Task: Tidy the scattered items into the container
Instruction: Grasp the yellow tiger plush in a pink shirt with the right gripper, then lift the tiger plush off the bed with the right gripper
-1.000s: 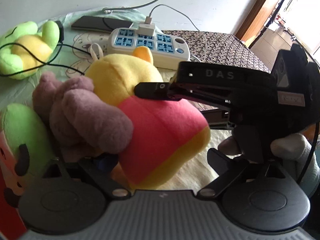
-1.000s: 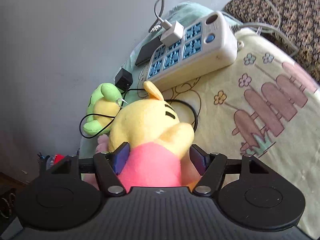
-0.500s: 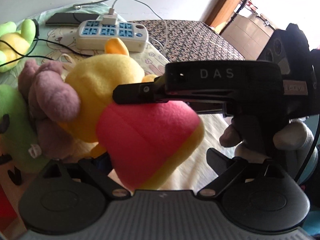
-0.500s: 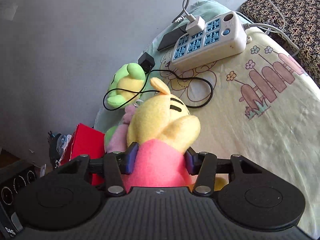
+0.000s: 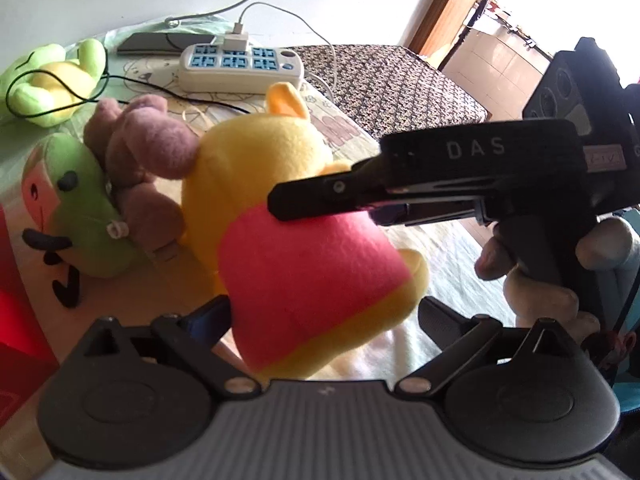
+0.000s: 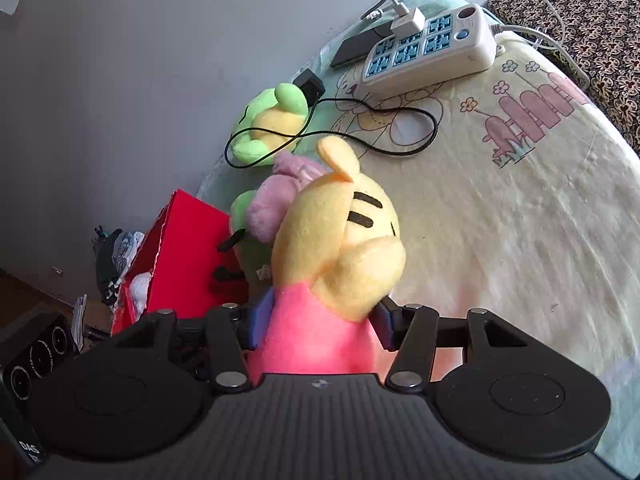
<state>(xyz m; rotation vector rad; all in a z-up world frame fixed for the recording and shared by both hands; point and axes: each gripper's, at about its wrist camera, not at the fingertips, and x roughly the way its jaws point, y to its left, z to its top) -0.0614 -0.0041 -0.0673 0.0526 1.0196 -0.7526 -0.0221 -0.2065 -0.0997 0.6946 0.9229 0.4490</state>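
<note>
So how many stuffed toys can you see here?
4. The yellow bear in a pink shirt is gripped by the right tool. A mauve plush leans on a green one; a green-and-yellow frog sits near the wall. Others may be hidden.

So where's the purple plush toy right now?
The purple plush toy lies on the bed, left in the left wrist view, between the green plush and the yellow bear.

Plain grey wall (image 6: 140, 60) behind the bed. Cream bedsheet (image 6: 500, 220) with cartoon print (pink fence, flowers) over a dark floral-patterned mattress (image 5: 392, 76). Wooden door frame (image 5: 452, 12) at right, bright daylight beyond it. Brown floor (image 6: 24, 292) at left.
</note>
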